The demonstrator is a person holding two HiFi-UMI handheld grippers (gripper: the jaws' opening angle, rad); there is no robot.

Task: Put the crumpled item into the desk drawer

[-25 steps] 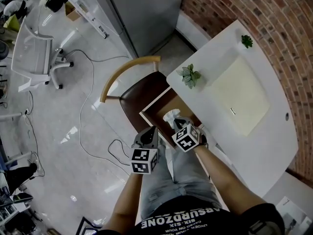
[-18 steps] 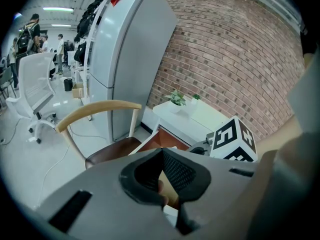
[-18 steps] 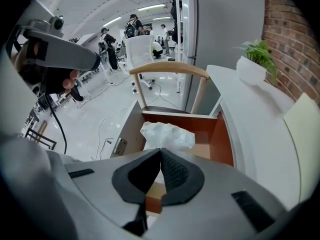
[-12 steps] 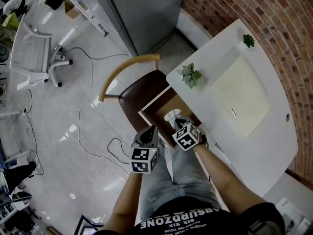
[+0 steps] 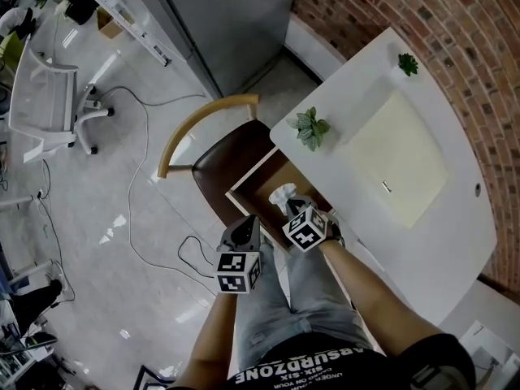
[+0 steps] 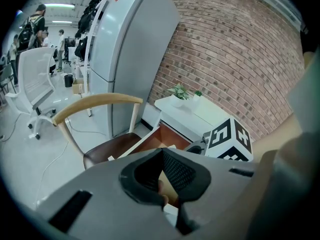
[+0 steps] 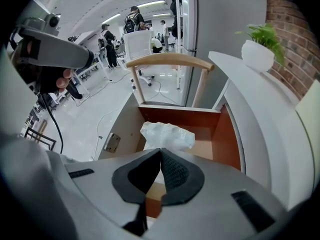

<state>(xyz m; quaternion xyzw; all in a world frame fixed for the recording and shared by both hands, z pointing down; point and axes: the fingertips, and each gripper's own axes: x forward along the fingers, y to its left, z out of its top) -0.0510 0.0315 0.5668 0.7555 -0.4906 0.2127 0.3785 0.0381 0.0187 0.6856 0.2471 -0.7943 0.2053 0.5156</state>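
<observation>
Lower centre of the head view: the black shirt (image 5: 325, 362) bears white print "ABSURDZONE", upside down; no other lettering is legible.

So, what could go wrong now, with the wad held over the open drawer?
1. The right gripper seems to pinch only an edge of the wad; it may slip out early and land outside the drawer.
2. The wad is puffy; if it sits high, it might catch under the desk when the drawer closes.
</observation>
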